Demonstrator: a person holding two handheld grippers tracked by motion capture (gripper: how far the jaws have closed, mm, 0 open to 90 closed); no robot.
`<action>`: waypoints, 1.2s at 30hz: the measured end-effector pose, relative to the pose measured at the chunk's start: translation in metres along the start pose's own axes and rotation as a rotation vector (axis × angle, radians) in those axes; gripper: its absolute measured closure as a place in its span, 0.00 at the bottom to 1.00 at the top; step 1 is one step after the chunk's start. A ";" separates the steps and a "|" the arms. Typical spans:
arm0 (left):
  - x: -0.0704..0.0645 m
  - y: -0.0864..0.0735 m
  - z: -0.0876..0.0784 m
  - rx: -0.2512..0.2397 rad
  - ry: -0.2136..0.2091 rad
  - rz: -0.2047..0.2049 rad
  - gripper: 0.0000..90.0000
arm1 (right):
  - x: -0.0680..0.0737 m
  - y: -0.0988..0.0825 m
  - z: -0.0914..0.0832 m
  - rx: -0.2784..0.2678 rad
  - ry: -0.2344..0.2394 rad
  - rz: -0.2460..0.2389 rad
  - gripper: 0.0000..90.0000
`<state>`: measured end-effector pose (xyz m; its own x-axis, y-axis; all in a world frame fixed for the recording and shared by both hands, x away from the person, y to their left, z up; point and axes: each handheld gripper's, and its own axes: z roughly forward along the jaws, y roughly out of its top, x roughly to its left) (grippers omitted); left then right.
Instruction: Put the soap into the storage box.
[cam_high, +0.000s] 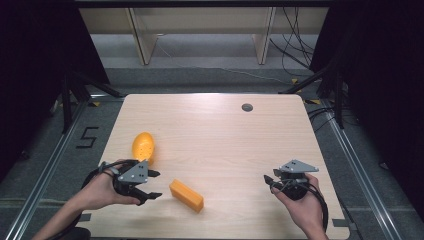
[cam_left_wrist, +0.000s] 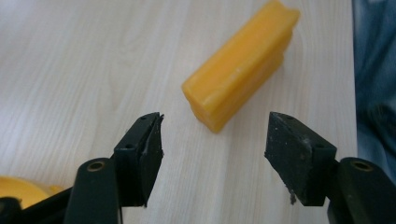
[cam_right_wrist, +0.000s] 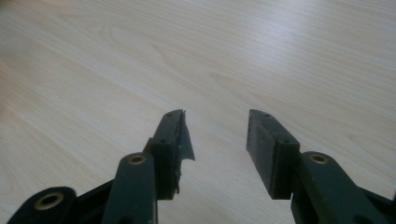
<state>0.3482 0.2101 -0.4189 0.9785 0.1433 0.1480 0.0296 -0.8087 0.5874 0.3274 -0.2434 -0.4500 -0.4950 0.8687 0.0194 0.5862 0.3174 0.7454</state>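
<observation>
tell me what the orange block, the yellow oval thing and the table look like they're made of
Orange block: probably moulded plastic or foam, matte with a waxy sheen, ridged along its sides. Yellow oval thing: likely plastic, smooth, slightly glossy, dotted with small holes. Table: pale wood-grain top, possibly laminate, with a soft satin reflection.

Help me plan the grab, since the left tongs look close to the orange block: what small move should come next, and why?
Probably ease the left tongs forward until the orange block sits between the jaws, then close. The jaws stand open with nothing between them, and the block's near end lies just ahead of them on the table, untouched and roughly in line with the gap.
</observation>
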 end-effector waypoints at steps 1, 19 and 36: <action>0.000 0.000 0.000 0.000 0.000 0.000 0.39 | 0.000 0.000 0.000 0.000 0.000 0.000 0.63; 0.012 0.043 0.053 0.105 -0.120 0.237 0.36 | 0.002 -0.001 0.001 0.031 0.002 0.015 0.62; 0.016 0.058 0.073 0.140 -0.178 0.273 0.36 | -0.002 -0.002 0.003 0.033 -0.005 -0.032 0.62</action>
<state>0.3806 0.1237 -0.4404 0.9740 -0.1806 0.1366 -0.2224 -0.8756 0.4287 0.3292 -0.2443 -0.4540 -0.5106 0.8598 -0.0080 0.5908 0.3576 0.7232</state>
